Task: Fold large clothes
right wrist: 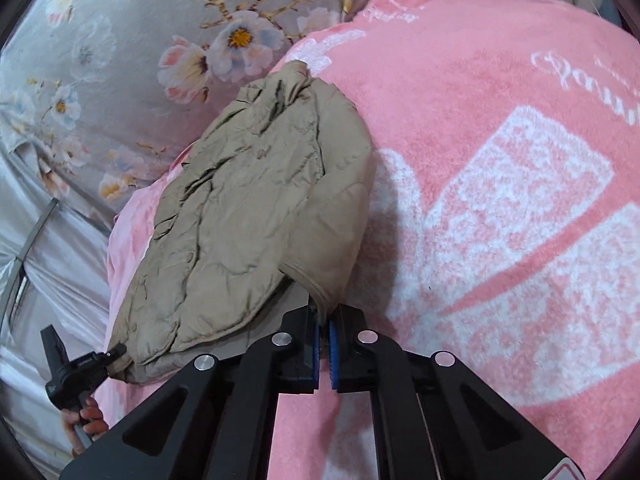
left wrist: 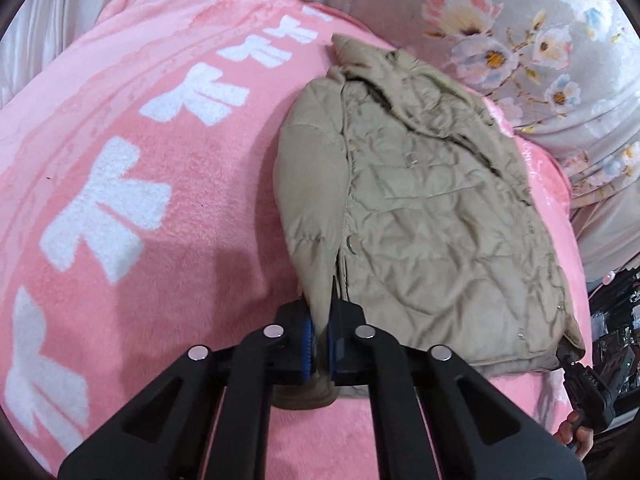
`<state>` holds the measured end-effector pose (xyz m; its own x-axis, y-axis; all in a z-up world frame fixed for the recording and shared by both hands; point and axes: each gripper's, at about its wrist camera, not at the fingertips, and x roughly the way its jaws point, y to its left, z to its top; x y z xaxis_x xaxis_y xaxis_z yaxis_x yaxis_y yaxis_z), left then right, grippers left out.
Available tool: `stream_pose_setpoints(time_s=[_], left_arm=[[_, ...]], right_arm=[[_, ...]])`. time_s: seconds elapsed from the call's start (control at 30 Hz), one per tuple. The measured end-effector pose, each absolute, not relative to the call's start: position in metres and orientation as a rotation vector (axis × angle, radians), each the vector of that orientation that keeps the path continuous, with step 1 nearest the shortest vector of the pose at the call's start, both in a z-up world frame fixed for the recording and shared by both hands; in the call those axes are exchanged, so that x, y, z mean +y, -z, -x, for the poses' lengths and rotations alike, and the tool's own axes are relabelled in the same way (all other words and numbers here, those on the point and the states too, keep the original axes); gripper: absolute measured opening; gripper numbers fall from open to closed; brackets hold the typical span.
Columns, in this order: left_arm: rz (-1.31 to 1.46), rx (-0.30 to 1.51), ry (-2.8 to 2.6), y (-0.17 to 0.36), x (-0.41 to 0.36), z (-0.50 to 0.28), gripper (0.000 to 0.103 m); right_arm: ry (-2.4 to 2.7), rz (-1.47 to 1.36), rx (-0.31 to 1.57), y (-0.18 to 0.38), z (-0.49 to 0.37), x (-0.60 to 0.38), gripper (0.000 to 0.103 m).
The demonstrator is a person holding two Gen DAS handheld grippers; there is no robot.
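Observation:
A beige padded jacket lies front-up on a pink blanket, collar at the far end. My left gripper is shut on the cuff end of the sleeve that lies along the jacket's left side. In the right wrist view the jacket lies left of centre, and my right gripper is shut on the cuff of the other sleeve at the jacket's right edge. Each gripper shows in the other's view, at the jacket's hem corner: the right one and the left one.
The pink blanket with white print covers a bed. A grey floral quilt lies beyond the jacket and shows in the right wrist view. Dark clutter sits past the bed's right edge.

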<state>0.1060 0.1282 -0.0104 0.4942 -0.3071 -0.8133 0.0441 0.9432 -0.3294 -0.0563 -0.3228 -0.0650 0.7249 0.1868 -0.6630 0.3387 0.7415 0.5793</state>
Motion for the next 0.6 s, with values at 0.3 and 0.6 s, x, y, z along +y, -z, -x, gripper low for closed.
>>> stream_pose_setpoints(time_s=[0.3, 0.6], left_arm=[[0.303, 0.968, 0.285, -0.039, 0.173, -0.024, 0.002], [0.324, 0.902, 0.27, -0.092, 0.215, 0.075, 0.002]], right_arm=[[0.051, -0.583, 0.738, 0.012, 0.142, -0.31, 0.003], [0.029, -0.443, 0.682, -0.051, 0.234, -0.282, 0.003]])
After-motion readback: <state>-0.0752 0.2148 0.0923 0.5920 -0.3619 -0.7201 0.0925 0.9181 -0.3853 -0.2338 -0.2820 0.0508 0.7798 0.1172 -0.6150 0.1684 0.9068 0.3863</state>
